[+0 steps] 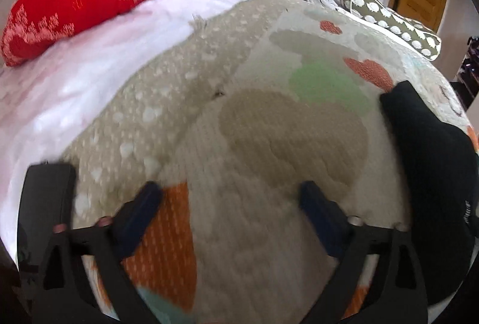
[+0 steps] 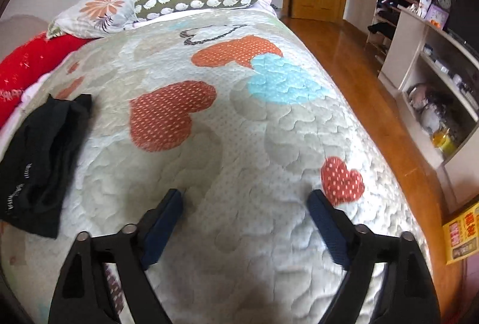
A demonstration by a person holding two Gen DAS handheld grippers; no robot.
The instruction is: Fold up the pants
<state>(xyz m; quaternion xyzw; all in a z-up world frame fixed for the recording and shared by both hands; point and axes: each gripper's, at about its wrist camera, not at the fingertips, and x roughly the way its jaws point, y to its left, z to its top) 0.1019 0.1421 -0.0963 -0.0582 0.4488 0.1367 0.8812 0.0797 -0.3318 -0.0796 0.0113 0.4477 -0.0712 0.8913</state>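
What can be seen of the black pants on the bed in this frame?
The black pants lie in a compact, folded-looking bundle on the heart-patterned quilt, near the side where the red pillow runs. The fabric looks soft, dark and matte, with creases and a strip of small pale lettering along one edge. They rest flat on the quilt. Neither gripper touches them; in both views the open fingers are over bare quilt.
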